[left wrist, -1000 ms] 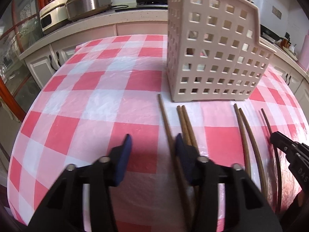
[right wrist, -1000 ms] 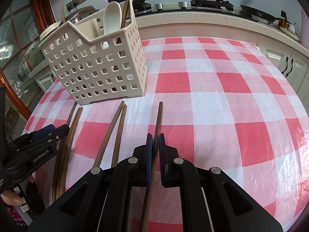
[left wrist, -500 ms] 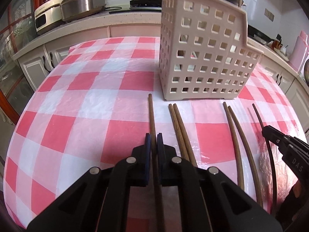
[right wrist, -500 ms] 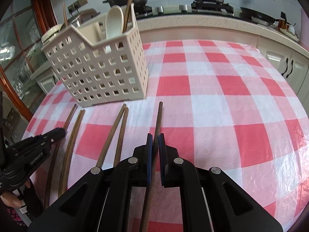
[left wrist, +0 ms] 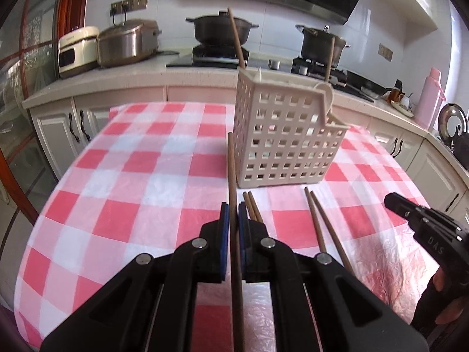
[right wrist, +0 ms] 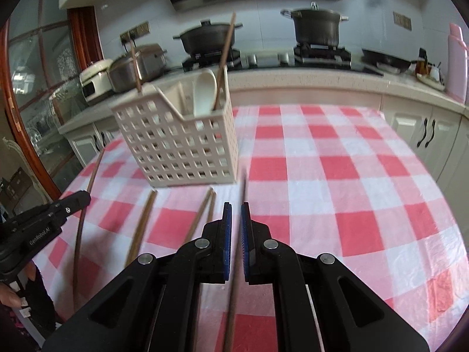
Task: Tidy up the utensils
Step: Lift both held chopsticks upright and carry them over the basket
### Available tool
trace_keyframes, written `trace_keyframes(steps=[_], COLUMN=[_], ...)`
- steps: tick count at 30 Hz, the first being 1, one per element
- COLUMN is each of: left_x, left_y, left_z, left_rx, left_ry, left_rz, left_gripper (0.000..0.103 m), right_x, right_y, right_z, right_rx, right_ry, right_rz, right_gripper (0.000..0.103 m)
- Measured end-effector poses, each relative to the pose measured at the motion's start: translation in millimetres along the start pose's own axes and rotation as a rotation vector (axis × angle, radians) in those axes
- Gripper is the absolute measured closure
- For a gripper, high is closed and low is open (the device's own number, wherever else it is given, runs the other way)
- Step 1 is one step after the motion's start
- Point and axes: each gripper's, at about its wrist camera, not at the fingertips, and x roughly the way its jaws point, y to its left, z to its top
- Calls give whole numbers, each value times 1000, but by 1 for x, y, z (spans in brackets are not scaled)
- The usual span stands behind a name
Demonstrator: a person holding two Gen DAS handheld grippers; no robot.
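My left gripper is shut on one brown chopstick, whose tip is raised beside the left corner of the beige slotted basket. My right gripper is shut on another chopstick, blurred and lifted off the cloth, its tip near the basket. The basket holds a white spoon and two upright chopsticks. Each gripper also shows in the other wrist's view: the right gripper and the left gripper.
Several chopsticks lie on the red-and-white checked tablecloth in front of the basket: a pair and a second pair. Behind the table runs a counter with rice cookers, pots and a pink bottle.
The left gripper's jaws closed on a chopstick. Both grippers have since risen and tipped up, each lifting its chopstick off the cloth; the basket now looks farther away.
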Motion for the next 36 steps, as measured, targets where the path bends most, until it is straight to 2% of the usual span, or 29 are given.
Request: trace_keyframes(steps=[4, 8, 11, 13, 14, 21, 23, 24, 25, 26, 30, 36], left_x=[-19, -23, -24, -28, -29, -29, -29, -29, -29, -29, -29, -36], left_y=[-5, -7, -3, -4, -4, -3, -2, -1, 0, 1, 3, 3], left_z=[0, -2, -4, -5, -5, -6, -6, -6, -6, -6, -7, -6], left_rx=[23, 34, 25, 30, 34, 40, 40, 38, 38, 36, 27, 29], left_ry=[-47, -48, -46, -55, -60, -64, -63, -63, -63, -63, -62, -84], left_rz=[6, 15, 18, 20, 20, 19, 18, 18, 17, 17, 12, 11], left_gripper=[97, 97, 97, 97, 97, 97, 97, 97, 97, 97, 97, 97], right_x=[-16, -9, 10, 24, 29, 67, 74, 73, 73, 72, 62, 24], right_y=[2, -2, -10, -12, -11, -1, 0, 1, 1, 1, 0, 2], right_z=[5, 3, -7, -13, -16, -21, -21, -21, -21, -22, -25, -9], right_rx=[-10, 0, 23, 17, 9, -66, -92, -94, -92, -95, -74, -36], right_ry=[-40, 14, 104, 152, 168, 266, 279, 281, 285, 283, 235, 89], right_rz=[2, -6, -13, -26, -31, -91, -126, -128, -128, -137, -130, -88], right_gripper=[96, 96, 83, 64, 63, 67, 73, 81, 95, 96, 97, 97])
